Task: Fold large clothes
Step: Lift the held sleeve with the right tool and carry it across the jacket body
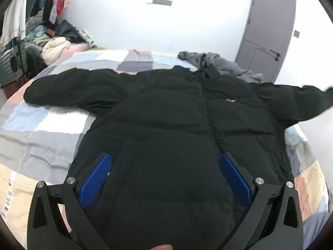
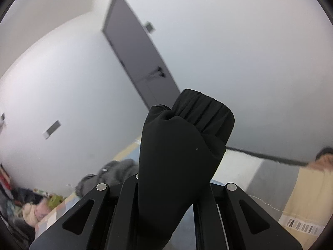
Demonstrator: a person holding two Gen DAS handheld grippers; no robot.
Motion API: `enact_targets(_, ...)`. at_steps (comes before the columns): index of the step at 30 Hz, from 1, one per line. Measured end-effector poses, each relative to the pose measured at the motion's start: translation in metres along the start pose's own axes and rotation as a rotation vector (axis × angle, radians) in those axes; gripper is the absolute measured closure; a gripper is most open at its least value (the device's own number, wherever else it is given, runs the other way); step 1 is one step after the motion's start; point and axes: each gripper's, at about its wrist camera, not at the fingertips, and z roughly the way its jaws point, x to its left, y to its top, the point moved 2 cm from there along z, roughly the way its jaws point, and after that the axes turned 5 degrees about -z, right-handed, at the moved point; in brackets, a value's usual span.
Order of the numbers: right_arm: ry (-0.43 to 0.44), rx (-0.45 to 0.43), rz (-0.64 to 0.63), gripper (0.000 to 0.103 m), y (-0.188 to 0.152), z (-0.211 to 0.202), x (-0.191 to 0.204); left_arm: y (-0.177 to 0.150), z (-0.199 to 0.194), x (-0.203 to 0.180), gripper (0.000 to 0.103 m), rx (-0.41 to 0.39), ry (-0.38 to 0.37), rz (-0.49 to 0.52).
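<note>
Your left gripper [image 1: 165, 179] is hanging spread wide over the lower body of the black puffer jacket [image 1: 166, 120], its blue pads [image 1: 96, 180] standing well apart with nothing between them. A fingertip [image 1: 161, 247] is showing at the bottom edge of that view, below the gripper.

Your right gripper [image 2: 166, 187] is clenching the jacket's right sleeve [image 2: 179, 150], and you are holding it up so the gathered elastic cuff [image 2: 208, 114] is pointing toward the wall, clear of the bed. The fabric is filling the gap between the black fingers, so the pads themselves are hidden.

The jacket is lying front up on the patchwork bedspread [image 1: 41, 125], collar at the far end from your left gripper and zipper line running down its middle. Its left sleeve [image 1: 68, 87] is stretching out flat across the bedspread, while the other sleeve is reaching off past the bed's edge toward the lower part of the door. A small white logo [image 1: 230, 100] is sitting on the chest just right of the zipper.

Just beyond the jacket's collar a grey garment [image 1: 220, 64] is lying crumpled. Behind that garment a grey door [image 1: 268, 35] is standing in the white wall. Far off beyond the left sleeve, a heap of clothes [image 1: 54, 39] is piling up in the corner beside a grey suitcase [image 1: 12, 62].
</note>
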Motion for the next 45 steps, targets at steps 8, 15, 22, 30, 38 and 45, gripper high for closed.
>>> enact_targets(8,0.078,-0.093,-0.215,0.095,0.010,-0.056,0.165,0.003,-0.019,-0.002,0.000,-0.062,-0.022,0.045)
enact_targets(15,0.192,-0.129,-0.424,0.092,-0.041,-0.081,0.307,0.014,-0.016,0.015,0.000,-0.079,-0.004,0.019)
enact_targets(22,0.368,-0.085,-0.654,0.092,-0.158,-0.074,0.441,0.021,-0.014,0.034,0.000,-0.083,0.020,0.006)
enact_targets(30,0.550,0.100,-0.791,0.091,-0.314,-0.059,0.527,0.029,-0.007,0.074,0.000,-0.091,0.046,-0.076)
enact_targets(38,0.639,0.298,-0.920,0.091,-0.448,-0.028,0.555,0.029,0.020,0.098,0.000,-0.079,0.059,-0.118)
enact_targets(45,0.638,0.437,-0.967,0.091,-0.508,0.007,0.528,0.025,0.046,0.101,0.000,-0.018,0.045,-0.139)
